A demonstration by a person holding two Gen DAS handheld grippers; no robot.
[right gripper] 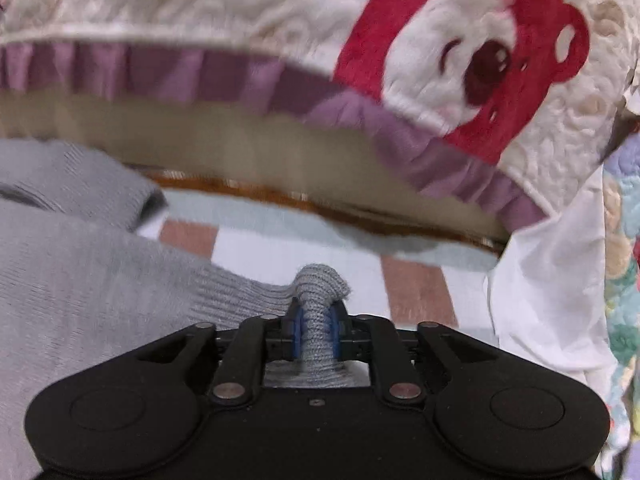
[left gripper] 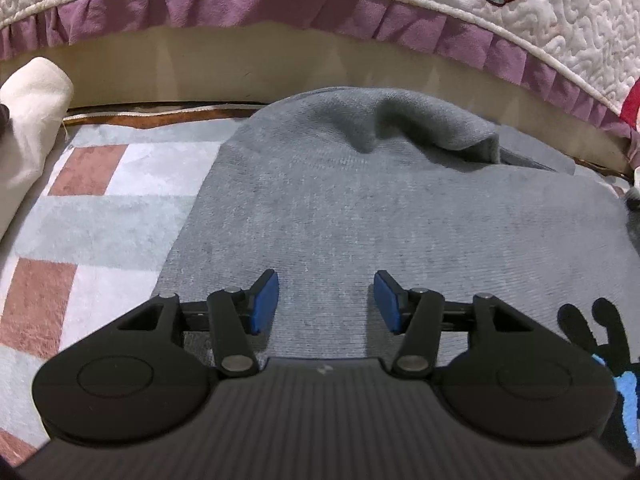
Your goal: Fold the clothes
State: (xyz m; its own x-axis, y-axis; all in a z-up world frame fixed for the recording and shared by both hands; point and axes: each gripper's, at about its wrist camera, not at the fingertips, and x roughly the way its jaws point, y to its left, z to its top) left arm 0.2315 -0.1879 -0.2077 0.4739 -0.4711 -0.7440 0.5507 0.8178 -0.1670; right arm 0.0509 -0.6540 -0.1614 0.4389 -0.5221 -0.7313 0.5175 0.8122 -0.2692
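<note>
Checked carpet in pale blue, white and rust (left gripper: 92, 216) runs up to a bed draped with a quilt (right gripper: 200, 8) that has a purple frill and a red bear on it. On that carpet lies the grey sweater (left gripper: 360, 208), mostly spread flat, with its far edge bunched into a ridge close to the bed.

Right claw (right gripper: 314, 334) is clamped on a ribbed corner of the sweater (right gripper: 80, 280), a knob of knit poking out beyond the blue pads. Left claw (left gripper: 326, 302) hangs half open over the flat middle of the cloth, gripping nothing.

To my eye a fold is under way. I'd keep the pinched corner low and taut, steady the body with the free claw, and smooth that far ridge before creasing.
</note>
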